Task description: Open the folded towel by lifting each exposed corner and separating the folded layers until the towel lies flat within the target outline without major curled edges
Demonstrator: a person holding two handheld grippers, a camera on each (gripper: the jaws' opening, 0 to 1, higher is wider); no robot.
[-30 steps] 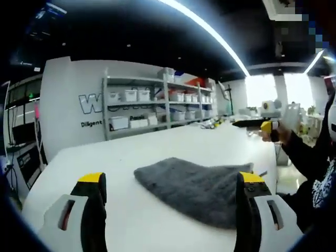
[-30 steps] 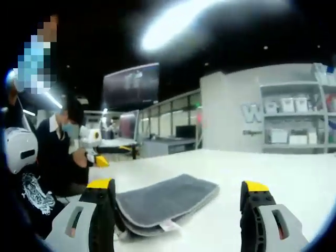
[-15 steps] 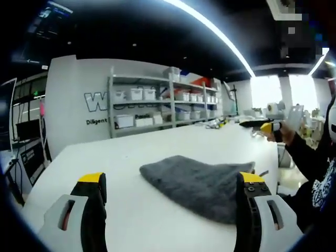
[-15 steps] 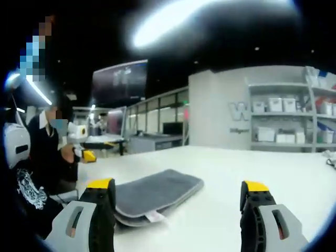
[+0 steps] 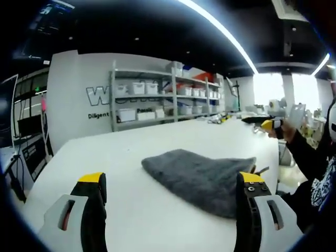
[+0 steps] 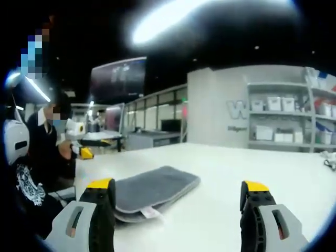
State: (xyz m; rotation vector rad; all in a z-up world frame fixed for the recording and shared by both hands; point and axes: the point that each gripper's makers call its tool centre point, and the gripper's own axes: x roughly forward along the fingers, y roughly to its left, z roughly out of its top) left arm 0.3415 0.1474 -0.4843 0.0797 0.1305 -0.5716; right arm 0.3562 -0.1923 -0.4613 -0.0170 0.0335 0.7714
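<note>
- Left gripper (image 5: pixel 170 194) and right gripper (image 6: pixel 178 197): two jaws each, wide apart, holding nothing, low over the tabletop (image 5: pixel 126 152).
- One folded grey towel (image 5: pixel 202 178) lies just beyond them, a white tag (image 6: pixel 148 212) at its near edge.
- One shelving unit (image 5: pixel 163 100) stands far behind.

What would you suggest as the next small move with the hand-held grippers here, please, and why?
Probably ease the right hand-held gripper toward the folded grey terry towel's near corner, where the small white label sits. The towel lies folded in layers on the white table, both sets of jaws stand open and empty, and that layered edge shows beside the right gripper's jaw.
</note>
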